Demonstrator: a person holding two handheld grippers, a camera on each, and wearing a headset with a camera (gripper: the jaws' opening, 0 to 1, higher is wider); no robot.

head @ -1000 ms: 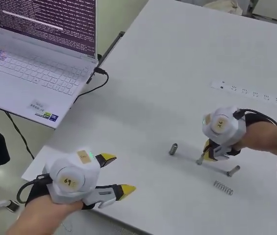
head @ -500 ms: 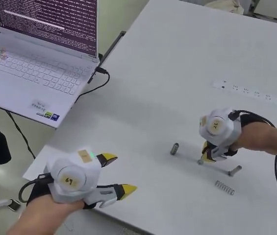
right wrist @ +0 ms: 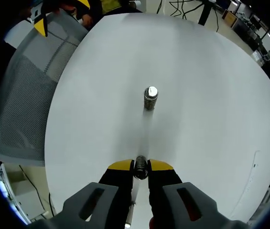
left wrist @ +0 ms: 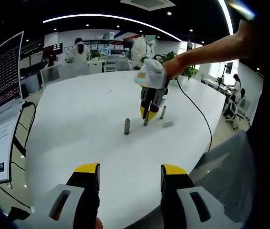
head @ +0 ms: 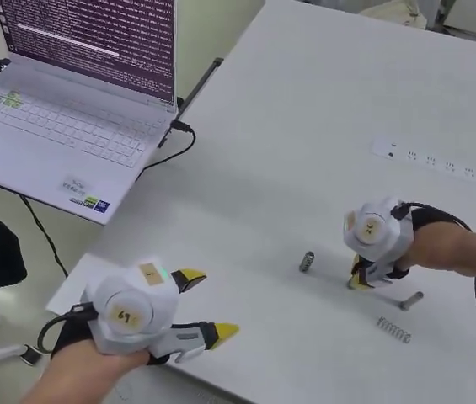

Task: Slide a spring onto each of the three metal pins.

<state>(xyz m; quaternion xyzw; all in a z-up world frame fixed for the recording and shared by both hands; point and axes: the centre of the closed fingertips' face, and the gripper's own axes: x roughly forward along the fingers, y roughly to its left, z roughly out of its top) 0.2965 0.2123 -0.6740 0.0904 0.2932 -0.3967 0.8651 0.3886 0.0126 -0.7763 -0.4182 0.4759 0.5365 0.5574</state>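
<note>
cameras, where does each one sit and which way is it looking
Head view: on the headset, looking forward and down at the table, laptop, the person's forearms, left gripper and right gripper.
Left gripper view: on the left gripper, looking across the table along its open jaws at the right gripper.
Right gripper view: on the right gripper, looking down past jaws shut on a spring.
Shared: all three show the upright sprung pin.
</note>
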